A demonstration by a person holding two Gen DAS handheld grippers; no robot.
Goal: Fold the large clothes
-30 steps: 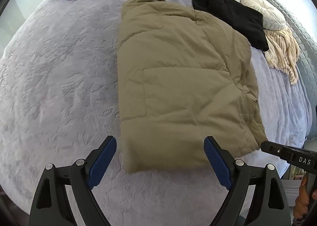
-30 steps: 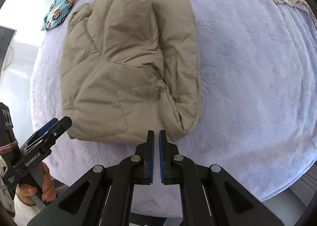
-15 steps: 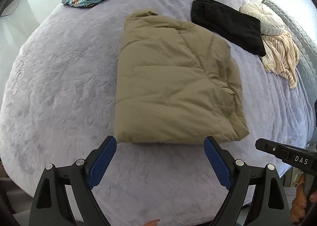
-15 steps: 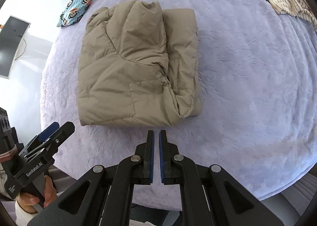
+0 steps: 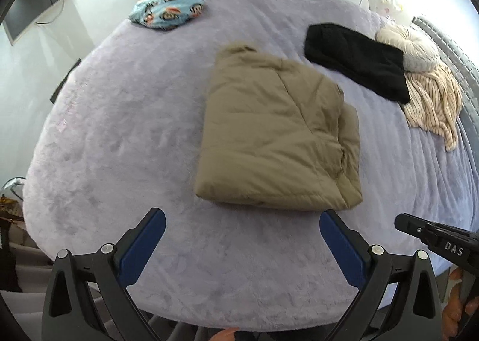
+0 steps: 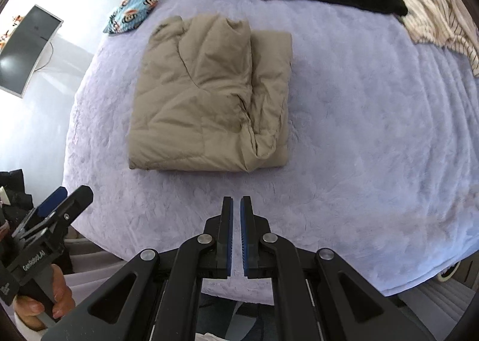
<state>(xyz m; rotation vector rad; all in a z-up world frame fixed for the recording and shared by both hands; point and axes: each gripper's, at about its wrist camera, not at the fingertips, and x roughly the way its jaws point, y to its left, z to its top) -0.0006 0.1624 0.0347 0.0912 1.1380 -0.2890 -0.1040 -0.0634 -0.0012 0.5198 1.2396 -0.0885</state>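
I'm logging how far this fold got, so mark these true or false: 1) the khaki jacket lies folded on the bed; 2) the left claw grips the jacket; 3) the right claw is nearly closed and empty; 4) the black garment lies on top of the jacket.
1) True: the khaki jacket lies folded on the bed.
2) False: the left claw is wide open, short of the jacket, touching nothing.
3) True: the right claw is almost shut with nothing between its pads.
4) False: the black garment lies apart from the jacket, beside the striped garment.
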